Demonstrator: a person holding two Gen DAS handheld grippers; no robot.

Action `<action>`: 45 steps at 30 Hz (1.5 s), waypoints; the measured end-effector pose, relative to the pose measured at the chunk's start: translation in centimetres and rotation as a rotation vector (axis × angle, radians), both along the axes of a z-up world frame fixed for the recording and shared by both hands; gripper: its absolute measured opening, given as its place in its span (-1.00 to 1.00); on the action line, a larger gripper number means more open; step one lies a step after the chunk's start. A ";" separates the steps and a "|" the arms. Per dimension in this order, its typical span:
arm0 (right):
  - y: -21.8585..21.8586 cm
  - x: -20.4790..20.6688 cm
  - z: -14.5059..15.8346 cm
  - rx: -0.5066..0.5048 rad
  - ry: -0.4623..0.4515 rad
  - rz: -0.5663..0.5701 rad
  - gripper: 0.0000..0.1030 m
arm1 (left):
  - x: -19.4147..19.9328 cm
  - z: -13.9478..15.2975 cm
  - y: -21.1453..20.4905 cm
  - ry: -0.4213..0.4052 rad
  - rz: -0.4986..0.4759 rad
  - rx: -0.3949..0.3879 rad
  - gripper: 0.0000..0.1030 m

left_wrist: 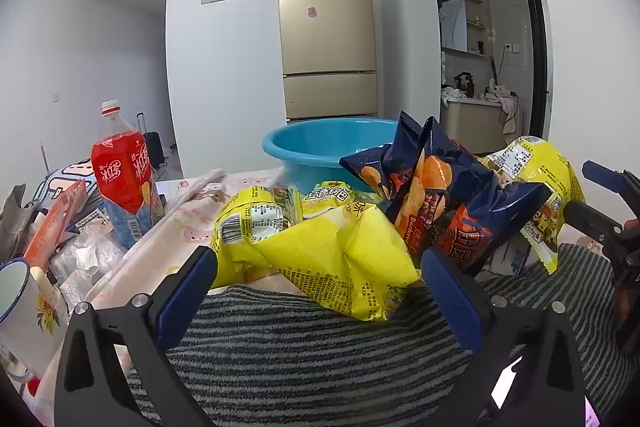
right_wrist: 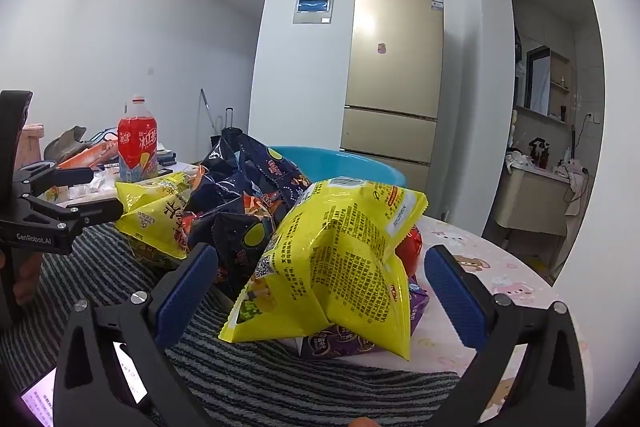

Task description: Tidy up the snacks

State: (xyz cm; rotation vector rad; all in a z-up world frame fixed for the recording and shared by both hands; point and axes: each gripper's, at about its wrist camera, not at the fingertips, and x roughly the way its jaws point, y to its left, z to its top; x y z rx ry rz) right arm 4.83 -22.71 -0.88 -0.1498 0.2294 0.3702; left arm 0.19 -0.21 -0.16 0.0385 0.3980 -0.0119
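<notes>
Striped grey towel (left_wrist: 320,347) covers the near table edge, bare in front of both claws: the left gripper (left_wrist: 320,291) and right gripper (right_wrist: 320,295) stand released, jaws wide, grasping nothing. Just beyond, crumpled yellow snack bags (left_wrist: 320,251) and dark blue chip bags (left_wrist: 448,203) heap together mid-table. Behind them sits a blue basin (left_wrist: 316,147), with a red drink bottle (left_wrist: 120,171) to the left.

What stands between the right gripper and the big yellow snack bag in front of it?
Nothing visible. The right gripper is open and the yellow snack bag lies directly ahead of its fingers, on top of a purple box. The dark blue bags lie behind and to the left, off the path.
</notes>
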 end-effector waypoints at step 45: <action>0.4 0.5 -0.5 -0.019 0.013 0.003 1.00 | -0.1 0.0 -0.2 0.012 -0.001 0.002 1.00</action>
